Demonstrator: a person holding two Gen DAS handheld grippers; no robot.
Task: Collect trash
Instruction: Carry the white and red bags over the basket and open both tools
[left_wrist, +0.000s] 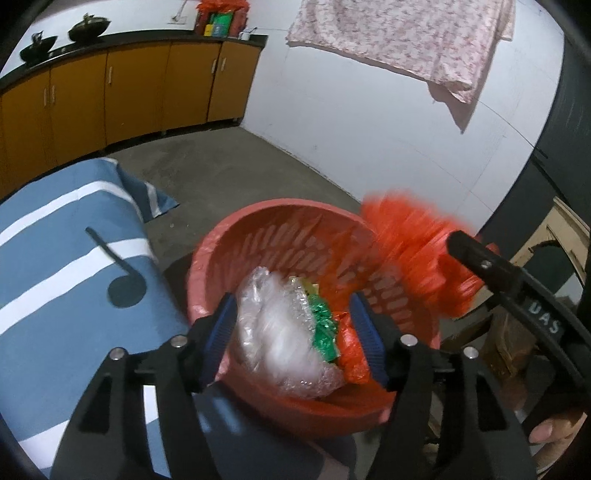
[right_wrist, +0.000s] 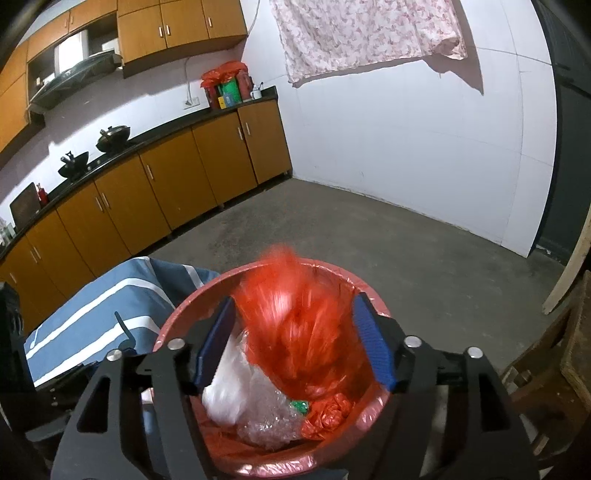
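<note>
A red slotted trash basket (left_wrist: 258, 236) lined with a red plastic bag stands on the floor; it also shows in the right wrist view (right_wrist: 373, 295). Inside lie clear bubble wrap (left_wrist: 273, 332), a green and gold foil wrapper (left_wrist: 323, 325) and a knotted red bag scrap (left_wrist: 352, 354). My left gripper (left_wrist: 295, 328) is open above the basket and holds nothing. A blurred bunch of the red bag (right_wrist: 295, 325) hangs between the wide-open pads of my right gripper (right_wrist: 295, 332), which do not touch it. The right gripper's finger (left_wrist: 476, 254) sits beside that bunch (left_wrist: 413, 243) at the basket's right rim.
A blue and white striped cloth (left_wrist: 66, 266) covers a surface left of the basket. Orange cabinets (right_wrist: 166, 184) with pots on the counter line the back wall. A floral cloth (right_wrist: 362, 33) hangs on the white wall. Wooden pieces (right_wrist: 561, 350) stand at right.
</note>
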